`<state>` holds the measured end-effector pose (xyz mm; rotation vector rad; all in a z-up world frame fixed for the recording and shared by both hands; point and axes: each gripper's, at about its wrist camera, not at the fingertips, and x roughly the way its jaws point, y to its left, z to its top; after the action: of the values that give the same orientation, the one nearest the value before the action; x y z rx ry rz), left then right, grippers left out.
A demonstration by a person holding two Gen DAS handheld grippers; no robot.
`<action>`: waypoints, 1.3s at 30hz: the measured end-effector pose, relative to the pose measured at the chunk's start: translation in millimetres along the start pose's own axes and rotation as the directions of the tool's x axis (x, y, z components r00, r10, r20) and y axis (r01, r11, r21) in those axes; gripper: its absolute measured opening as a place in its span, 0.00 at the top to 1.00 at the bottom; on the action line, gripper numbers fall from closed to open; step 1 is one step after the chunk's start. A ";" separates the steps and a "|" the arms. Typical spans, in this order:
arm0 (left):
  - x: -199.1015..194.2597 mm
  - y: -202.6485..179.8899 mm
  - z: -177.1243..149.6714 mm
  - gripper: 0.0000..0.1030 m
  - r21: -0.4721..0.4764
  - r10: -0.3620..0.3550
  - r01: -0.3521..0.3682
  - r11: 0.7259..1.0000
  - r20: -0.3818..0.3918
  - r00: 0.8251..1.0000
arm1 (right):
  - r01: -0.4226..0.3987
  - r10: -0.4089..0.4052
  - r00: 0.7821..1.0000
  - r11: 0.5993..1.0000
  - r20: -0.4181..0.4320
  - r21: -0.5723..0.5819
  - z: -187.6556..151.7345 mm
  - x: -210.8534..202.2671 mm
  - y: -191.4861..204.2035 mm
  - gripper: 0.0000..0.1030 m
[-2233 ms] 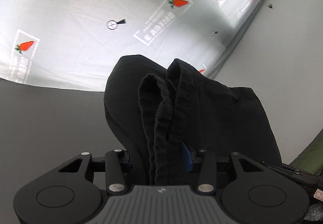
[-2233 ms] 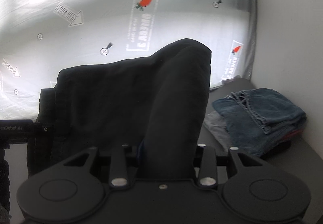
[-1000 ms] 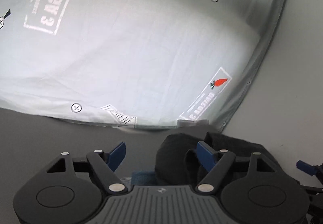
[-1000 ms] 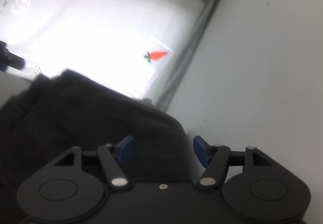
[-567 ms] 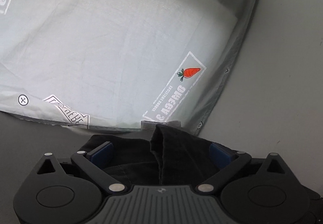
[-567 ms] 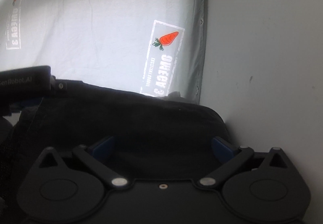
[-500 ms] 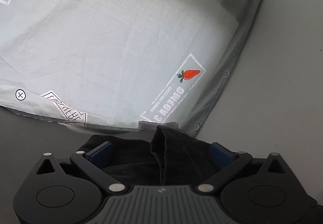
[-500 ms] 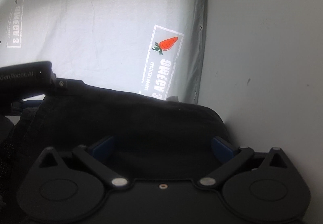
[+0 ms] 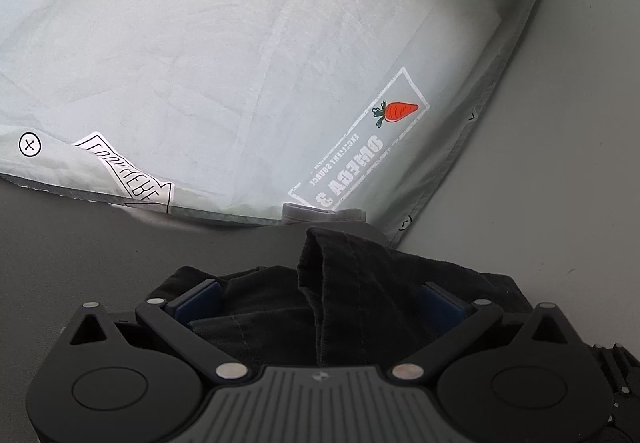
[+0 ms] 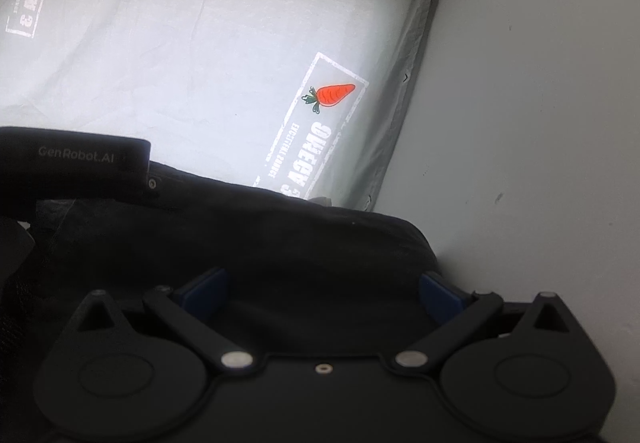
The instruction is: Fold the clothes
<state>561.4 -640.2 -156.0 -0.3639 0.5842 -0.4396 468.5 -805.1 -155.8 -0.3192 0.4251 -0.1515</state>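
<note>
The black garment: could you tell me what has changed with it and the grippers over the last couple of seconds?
The black garment, held up before, has been lowered onto the grey surface. Left gripper and right gripper released it and stand open. The carrot-print sheet stays behind.

- The near part of the black garment (image 9: 360, 283) is covered by the left gripper (image 9: 320, 303) body in the left wrist view.
- In the right wrist view its folds are lost in darkness.
- The printed label (image 10: 304, 147) on the grey sheet (image 10: 200, 43) is cut off below by the garment.
- What lies beneath the garment cannot be told.
- The worktop (image 9: 100, 263) is cropped at the left edge.
</note>
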 end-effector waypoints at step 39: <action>-676.7 194.2 -4.4 0.00 0.184 0.346 -0.387 0.904 0.219 0.912 | -0.240 0.174 0.965 0.886 0.195 0.397 86.4 -505.2 310.9 0.00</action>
<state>109.7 -143.3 55.6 -0.0697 0.4067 -0.1010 74.5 -383.5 6.8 0.1402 0.2611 -0.0042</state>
